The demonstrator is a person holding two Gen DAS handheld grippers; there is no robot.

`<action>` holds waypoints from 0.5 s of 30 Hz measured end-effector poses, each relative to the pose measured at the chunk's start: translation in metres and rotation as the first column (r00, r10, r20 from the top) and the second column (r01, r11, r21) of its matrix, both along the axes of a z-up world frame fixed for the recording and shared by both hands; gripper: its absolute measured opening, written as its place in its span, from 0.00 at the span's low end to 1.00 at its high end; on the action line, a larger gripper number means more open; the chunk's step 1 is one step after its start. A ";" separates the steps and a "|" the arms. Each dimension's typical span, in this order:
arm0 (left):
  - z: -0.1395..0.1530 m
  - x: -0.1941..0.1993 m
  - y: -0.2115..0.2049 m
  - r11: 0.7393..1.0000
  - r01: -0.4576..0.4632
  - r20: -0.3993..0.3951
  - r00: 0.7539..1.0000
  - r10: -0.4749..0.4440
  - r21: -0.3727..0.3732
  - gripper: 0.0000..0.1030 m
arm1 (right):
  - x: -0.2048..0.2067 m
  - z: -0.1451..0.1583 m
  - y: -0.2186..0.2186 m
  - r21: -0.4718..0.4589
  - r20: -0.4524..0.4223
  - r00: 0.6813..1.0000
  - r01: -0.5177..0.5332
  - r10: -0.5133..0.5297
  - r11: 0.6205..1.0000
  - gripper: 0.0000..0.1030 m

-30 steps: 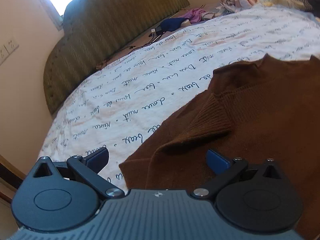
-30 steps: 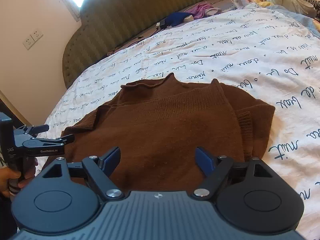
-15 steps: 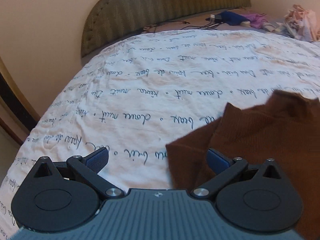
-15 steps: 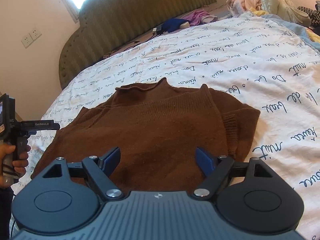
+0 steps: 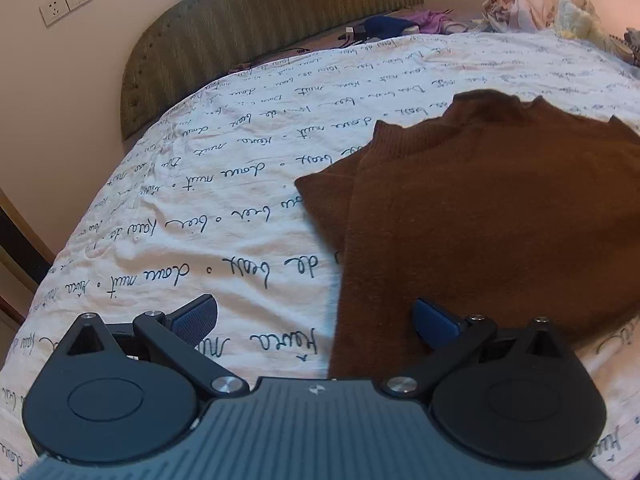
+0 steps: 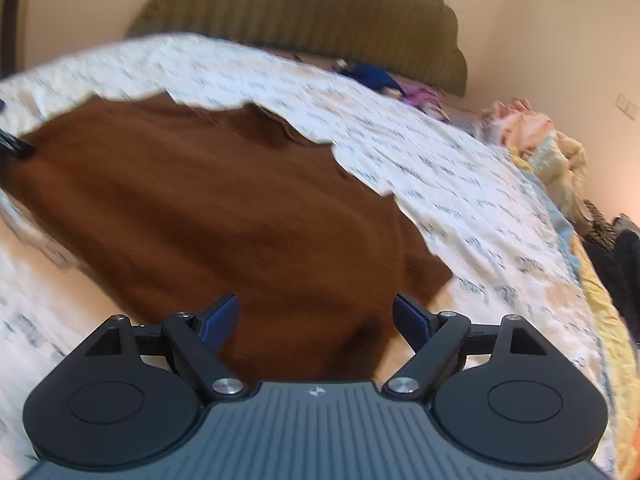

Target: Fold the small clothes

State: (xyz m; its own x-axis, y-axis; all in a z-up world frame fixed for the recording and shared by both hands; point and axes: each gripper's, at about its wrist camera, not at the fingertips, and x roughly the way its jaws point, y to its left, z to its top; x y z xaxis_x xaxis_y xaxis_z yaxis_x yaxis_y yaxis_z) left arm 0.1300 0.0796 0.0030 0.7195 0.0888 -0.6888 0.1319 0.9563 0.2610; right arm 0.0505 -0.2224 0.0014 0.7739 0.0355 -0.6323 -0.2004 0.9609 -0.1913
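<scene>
So both sleeves of the sweater [image 5: 500, 216] are already tucked in over the body, and it lies flat on the bed [image 5: 240, 208] as a long brown strip, collar at the far end toward the headboard [image 5: 256, 24].

What's changed over the last second: both claws have swung round to the near end. The left claw [image 5: 316, 316] was sitting over the sleeve cuff a second ago; now it's beside the sweater's left edge near the hem, jaws wide, nothing between them, one pad over the sheet and one over the knit. The right claw [image 6: 316, 314] has rolled a lot. Its view is smeared with motion blur, so it's clearly mid-move. Its jaws are wide too, empty, hovering over the near right corner of the sweater.

My read is that the sleeve folds are done and the next bit is grabbing the two hem corners to fold the bottom up toward the collar. Nothing is gripped yet. The pile of other clothes [image 6: 536, 140] sits at the far right of the bed, well apart.
</scene>
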 end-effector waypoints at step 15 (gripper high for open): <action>0.015 -0.004 -0.024 0.999 -0.009 0.025 1.000 0.009 -0.039 1.00 | 0.006 0.011 0.008 0.020 0.015 1.000 0.003 -0.004 1.000 0.83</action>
